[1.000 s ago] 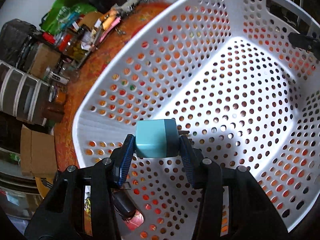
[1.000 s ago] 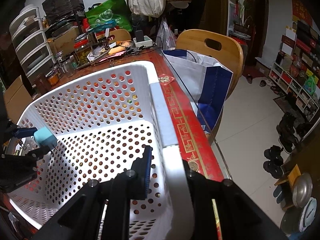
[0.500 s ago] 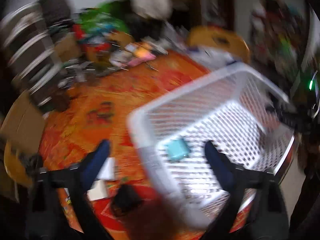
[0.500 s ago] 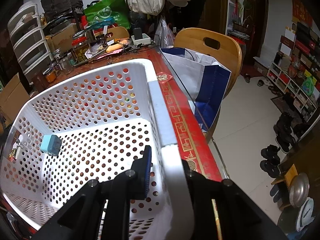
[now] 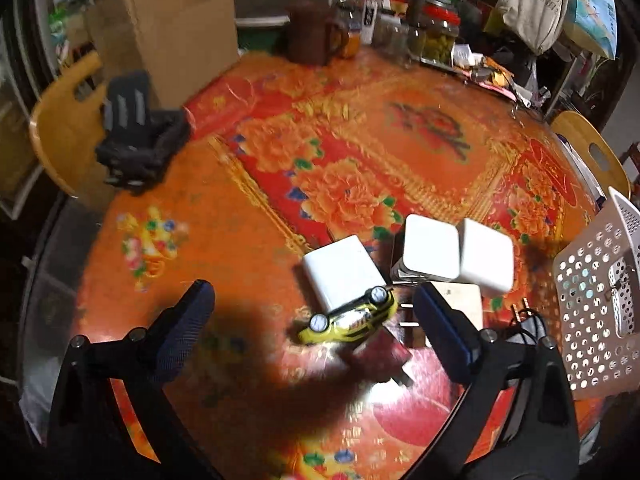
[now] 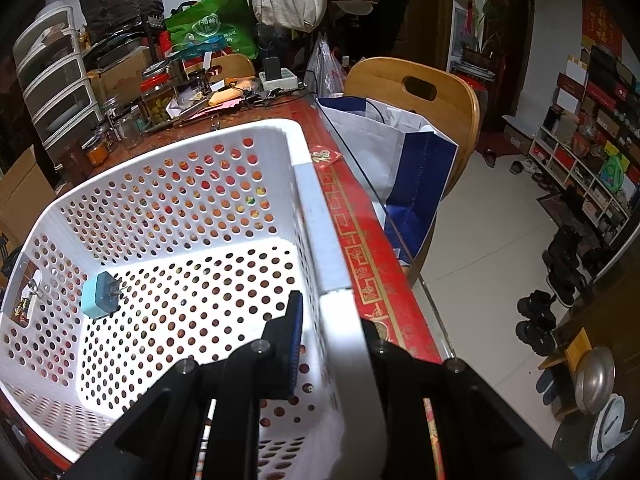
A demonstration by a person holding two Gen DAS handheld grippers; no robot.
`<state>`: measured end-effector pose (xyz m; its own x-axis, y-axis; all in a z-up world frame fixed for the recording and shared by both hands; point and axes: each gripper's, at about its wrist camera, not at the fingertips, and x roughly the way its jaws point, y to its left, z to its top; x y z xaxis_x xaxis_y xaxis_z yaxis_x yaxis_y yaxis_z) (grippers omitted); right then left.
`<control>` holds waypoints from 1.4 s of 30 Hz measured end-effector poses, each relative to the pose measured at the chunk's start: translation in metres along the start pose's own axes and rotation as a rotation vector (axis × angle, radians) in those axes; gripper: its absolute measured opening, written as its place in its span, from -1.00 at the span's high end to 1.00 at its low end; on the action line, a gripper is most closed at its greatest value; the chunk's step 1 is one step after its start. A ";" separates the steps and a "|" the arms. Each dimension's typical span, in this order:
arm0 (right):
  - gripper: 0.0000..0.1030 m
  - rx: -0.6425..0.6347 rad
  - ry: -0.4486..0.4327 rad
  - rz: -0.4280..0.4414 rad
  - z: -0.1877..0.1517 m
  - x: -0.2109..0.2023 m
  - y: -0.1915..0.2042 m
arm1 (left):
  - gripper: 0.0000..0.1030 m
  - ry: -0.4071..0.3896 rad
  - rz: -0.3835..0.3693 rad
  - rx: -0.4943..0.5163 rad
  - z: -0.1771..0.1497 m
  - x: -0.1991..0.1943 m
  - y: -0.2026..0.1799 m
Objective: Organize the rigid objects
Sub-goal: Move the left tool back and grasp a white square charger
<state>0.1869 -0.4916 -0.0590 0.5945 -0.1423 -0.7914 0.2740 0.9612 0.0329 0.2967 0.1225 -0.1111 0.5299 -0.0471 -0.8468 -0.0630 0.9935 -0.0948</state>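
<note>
Through the left wrist view we look down on the red and orange flowered worktop. Our left gripper hangs above it with its blue-padded fingers spread wide and nothing between them. In the lower middle of the frame, between the finger tips, a yellow toy car lies tipped on its side. Just above it sits a flat white adapter, touching or overlapping the car's upper edge. To the right of that stand two white cube chargers side by side, pressed together. A corner of the white perforated basket shows at the right edge of the frame.

In the right wrist view, our right gripper is closed on the basket's near rim, one blue-padded finger inside the wall and the other outside, hidden behind the rim. The basket fills the left half of the frame. A teal plug adapter rests on the basket floor at the middle left, against the far-left wall, prongs pointing right. A wooden chair with a blue and white bag stands in the upper middle.
</note>
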 end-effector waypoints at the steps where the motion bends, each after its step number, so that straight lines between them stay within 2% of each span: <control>1: 0.69 0.001 0.002 -0.004 0.000 0.000 0.000 | -0.90 0.013 -0.004 -0.002 0.001 0.008 -0.003; 9: 0.69 -0.019 0.019 -0.036 0.000 0.002 0.006 | -0.71 0.082 -0.029 -0.040 0.013 0.059 0.001; 14: 0.69 -0.029 0.022 -0.046 0.001 0.003 0.008 | -0.59 0.066 0.002 -0.017 0.015 0.066 -0.006; 16: 0.69 -0.036 0.024 -0.055 0.000 0.003 0.008 | -0.47 0.050 0.006 -0.004 0.015 0.066 -0.010; 18: 0.69 -0.050 0.029 -0.071 0.000 0.003 0.011 | -0.07 0.028 -0.004 0.010 0.014 0.062 -0.013; 21: 0.69 -0.062 0.029 -0.090 0.000 0.003 0.013 | -0.08 0.012 0.008 0.030 0.013 0.059 -0.017; 25: 0.69 -0.075 0.030 -0.111 -0.003 0.002 0.016 | -0.07 -0.008 -0.023 0.009 0.010 0.054 -0.009; 28: 0.69 -0.084 0.030 -0.120 -0.004 0.001 0.018 | -0.07 -0.099 0.003 0.004 0.008 0.035 -0.007; 31: 0.69 -0.088 0.034 -0.128 -0.004 0.001 0.020 | -0.07 -0.174 -0.002 0.004 0.008 0.018 -0.008; 36: 0.69 -0.083 0.046 -0.128 -0.003 0.000 0.019 | -0.07 -0.212 0.018 0.022 0.006 0.002 -0.015; 42: 0.69 -0.074 0.024 -0.094 0.001 0.002 0.017 | -0.07 -0.280 0.048 0.085 -0.005 -0.061 -0.038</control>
<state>0.1938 -0.4760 -0.0596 0.5504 -0.2276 -0.8033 0.2702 0.9589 -0.0865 0.2630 0.0872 -0.0586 0.7416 0.0191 -0.6706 -0.0291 0.9996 -0.0037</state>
